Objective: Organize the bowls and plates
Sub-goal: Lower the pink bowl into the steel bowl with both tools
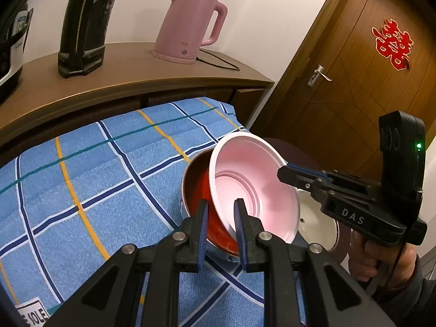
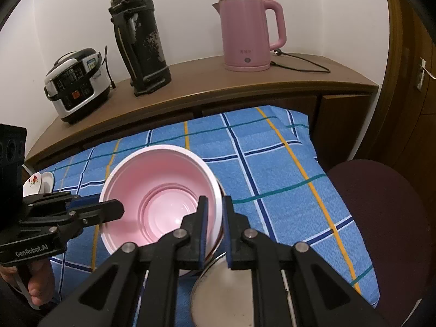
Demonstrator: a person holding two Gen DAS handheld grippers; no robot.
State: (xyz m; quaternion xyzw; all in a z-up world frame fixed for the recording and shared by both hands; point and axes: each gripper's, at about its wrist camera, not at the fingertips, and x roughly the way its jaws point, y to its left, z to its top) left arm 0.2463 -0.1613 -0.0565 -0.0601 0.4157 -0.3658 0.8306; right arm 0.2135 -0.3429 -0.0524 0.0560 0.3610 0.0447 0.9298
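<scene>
Fingers of both grippers pinch opposite rims of the round pink plastic bowl [image 2: 160,196]: left gripper [image 1: 220,227], right gripper [image 2: 214,227]. It tilts inside a red bowl [image 1: 218,226] near the blue checked cloth's [image 1: 81,179] right edge.

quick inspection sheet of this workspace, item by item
surface: blue checked cloth over a low table, in front of a wooden sideboard.
job's things: pink bowl tilted, nested in a red bowl; white plate beside them; small flowered dish at the cloth's far edge.
clutter: nothing seen on the cloth.
grippers: left gripper shut on the pink bowl rim together with the red bowl wall; right gripper shut on the pink bowl's opposite rim.
cables: kettle cord loose on the sideboard.
surroundings: pink kettle, black flask, rice cooker, wooden door, dark chair.
</scene>
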